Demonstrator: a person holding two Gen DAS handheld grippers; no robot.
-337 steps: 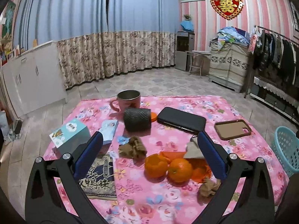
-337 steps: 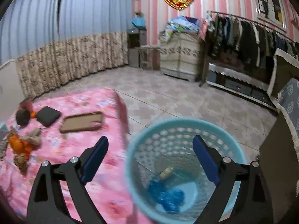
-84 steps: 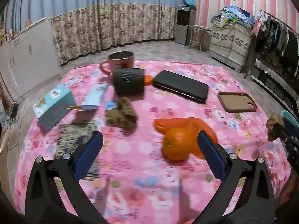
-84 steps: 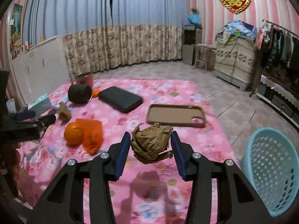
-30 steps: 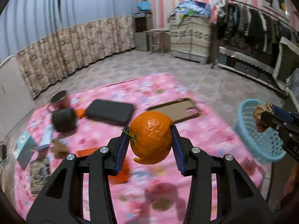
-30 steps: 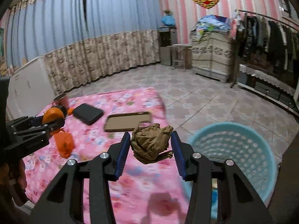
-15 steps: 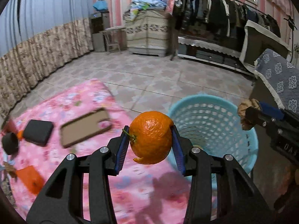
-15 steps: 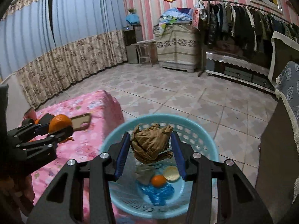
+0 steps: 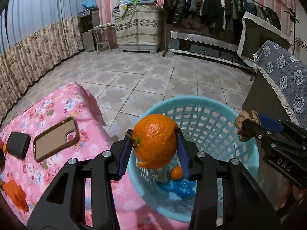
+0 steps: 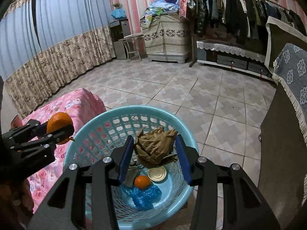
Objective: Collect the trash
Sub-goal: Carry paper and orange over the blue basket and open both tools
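light: dim indoor, even | shadows: soft | focus: sharp | edges: fisheye bend, dark corners

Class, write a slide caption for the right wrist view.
Right tool holds crumpled paper over the basket; left tool brings an orange.

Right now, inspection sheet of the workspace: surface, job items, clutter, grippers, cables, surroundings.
Surface: table under a pink floral cloth, beside the basket.
Job's things: teal basket on the floor holding a small orange, round lid and blue plastic.
Clutter: phone case, black case and orange scrap on the cloth.
Grippers: left gripper shut on an orange; right gripper shut on a brown paper wad; both over the basket.
Cables: nothing seen.
Surroundings: tiled floor, curtains, clothes rack.
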